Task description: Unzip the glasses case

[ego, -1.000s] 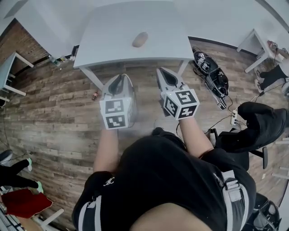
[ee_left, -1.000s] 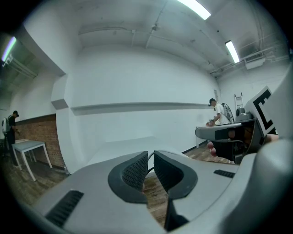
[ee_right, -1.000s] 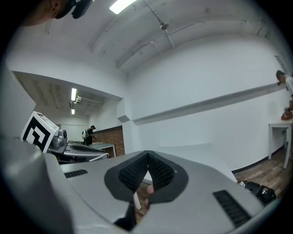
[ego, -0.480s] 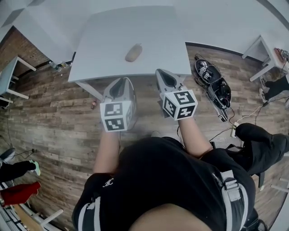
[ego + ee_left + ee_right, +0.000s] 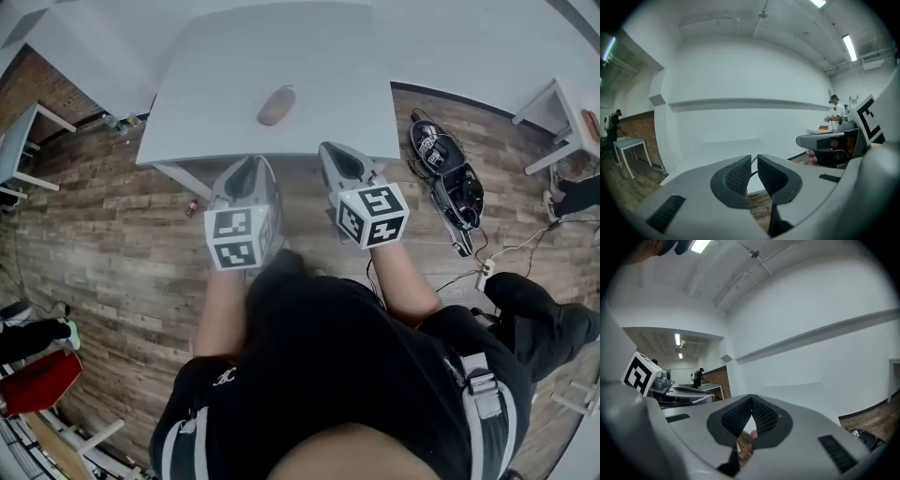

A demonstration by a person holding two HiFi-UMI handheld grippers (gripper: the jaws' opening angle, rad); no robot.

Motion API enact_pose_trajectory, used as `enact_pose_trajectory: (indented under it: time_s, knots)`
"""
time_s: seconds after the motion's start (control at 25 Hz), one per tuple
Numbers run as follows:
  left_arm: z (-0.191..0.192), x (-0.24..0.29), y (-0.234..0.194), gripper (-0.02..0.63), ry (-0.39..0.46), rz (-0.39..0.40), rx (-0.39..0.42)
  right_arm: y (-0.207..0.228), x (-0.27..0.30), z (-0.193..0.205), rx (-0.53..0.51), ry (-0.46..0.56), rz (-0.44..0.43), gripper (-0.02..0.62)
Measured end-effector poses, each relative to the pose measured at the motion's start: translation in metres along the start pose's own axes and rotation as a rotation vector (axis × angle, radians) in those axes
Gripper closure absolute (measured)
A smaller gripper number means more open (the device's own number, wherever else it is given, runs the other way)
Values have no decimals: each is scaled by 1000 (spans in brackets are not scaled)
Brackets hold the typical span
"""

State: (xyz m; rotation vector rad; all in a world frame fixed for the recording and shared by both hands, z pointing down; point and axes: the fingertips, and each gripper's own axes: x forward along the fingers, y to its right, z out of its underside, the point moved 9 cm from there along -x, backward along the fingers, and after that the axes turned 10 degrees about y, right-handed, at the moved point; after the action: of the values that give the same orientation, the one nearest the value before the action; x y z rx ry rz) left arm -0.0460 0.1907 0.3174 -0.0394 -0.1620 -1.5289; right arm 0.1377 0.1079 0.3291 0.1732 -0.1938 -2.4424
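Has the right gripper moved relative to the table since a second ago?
Yes. The grey right gripper has advanced toward the white table: its fingers, earlier short of the near edge, now overlap it in the head view.

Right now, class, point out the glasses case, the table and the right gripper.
glasses case [image 5: 277,105], head view, middle of its top.
table [image 5: 328,66], head view, bare part of its top.
right gripper [image 5: 751,401], right gripper view, where its shut jaws meet.

White table on wood-plank floor. White walls, brick section at left. Strip lights on the ceiling.
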Motion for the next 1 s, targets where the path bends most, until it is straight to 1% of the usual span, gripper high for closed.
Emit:
enact_pose_trajectory:
  time_s: [0.16, 0.36, 0.56, 0.68, 1.0]
  knots:
    - [11, 20, -7, 565, -14, -5, -29, 10, 13, 5, -27, -19, -12, 588]
    - [17, 59, -19, 565, -42, 26, -23, 33, 38, 7, -27, -30, 23, 588]
    - [33, 98, -33, 565, -84, 46, -31, 56, 71, 14, -32, -50, 34, 588]
    - [43, 127, -49, 565, -113, 70, -29, 67, 98, 17, -37, -63, 43, 588]
    - [45, 215, -106, 565, -147, 119, -47, 100, 197, 22, -35, -97, 80, 588]
